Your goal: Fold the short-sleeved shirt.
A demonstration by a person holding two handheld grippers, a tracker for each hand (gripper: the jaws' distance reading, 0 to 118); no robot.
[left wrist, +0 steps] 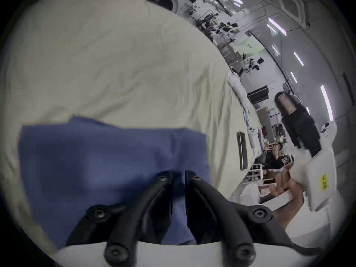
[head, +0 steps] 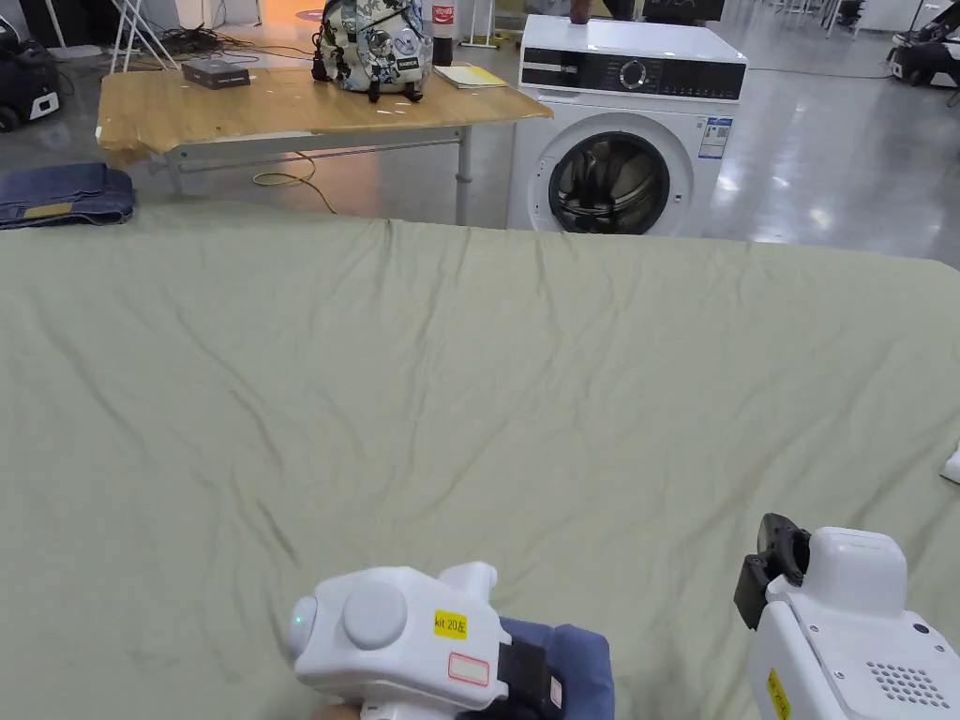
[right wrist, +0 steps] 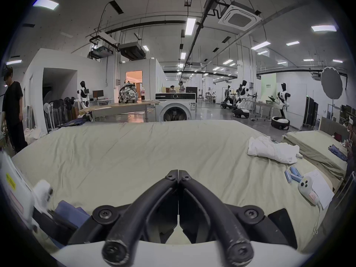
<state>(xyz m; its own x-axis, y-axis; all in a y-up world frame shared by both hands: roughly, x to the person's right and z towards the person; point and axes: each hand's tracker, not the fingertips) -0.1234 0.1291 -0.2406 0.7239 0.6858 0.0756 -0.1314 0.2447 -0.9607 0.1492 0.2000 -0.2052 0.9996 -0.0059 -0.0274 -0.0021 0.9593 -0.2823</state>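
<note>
We hold the left gripper point(left wrist: 178, 176) low at the near edge of the bed point(head: 487, 394), over the blue shirt point(left wrist: 107, 167). The shirt lies on the green sheet as a flat folded rectangle, its far edge nearly straight with one small corner poking up at the left. In the left gripper view the fingers point(left wrist: 189, 186) stand a narrow gap apart with blue cloth showing between and below them; the picture is blurred there, so we cannot tell whether they pinch the cloth or merely sit above it. In the head view a bit of the shirt point(head: 572, 661) peeks out beside the left gripper's white body point(head: 412, 637).

Our right gripper point(right wrist: 178, 174) is off to the right of the shirt, above bare sheet, with its fingers point(right wrist: 185, 182) pressed together and nothing between them (its white housing point(head: 844, 619) sits at the lower right of the head view).

Farther right on the bed lie a crumpled white garment point(right wrist: 271, 149), a few small blue cylinders point(right wrist: 292, 175) and a white handheld device point(right wrist: 308, 190) resting on a sheet of paper point(right wrist: 319, 184). Beyond the bed stand a washing machine point(head: 623, 131) and a wooden surface point(head: 281, 108) carrying a patterned backpack point(head: 373, 45). Folded jeans point(head: 61, 195) lie near the bed's far left corner.
</note>
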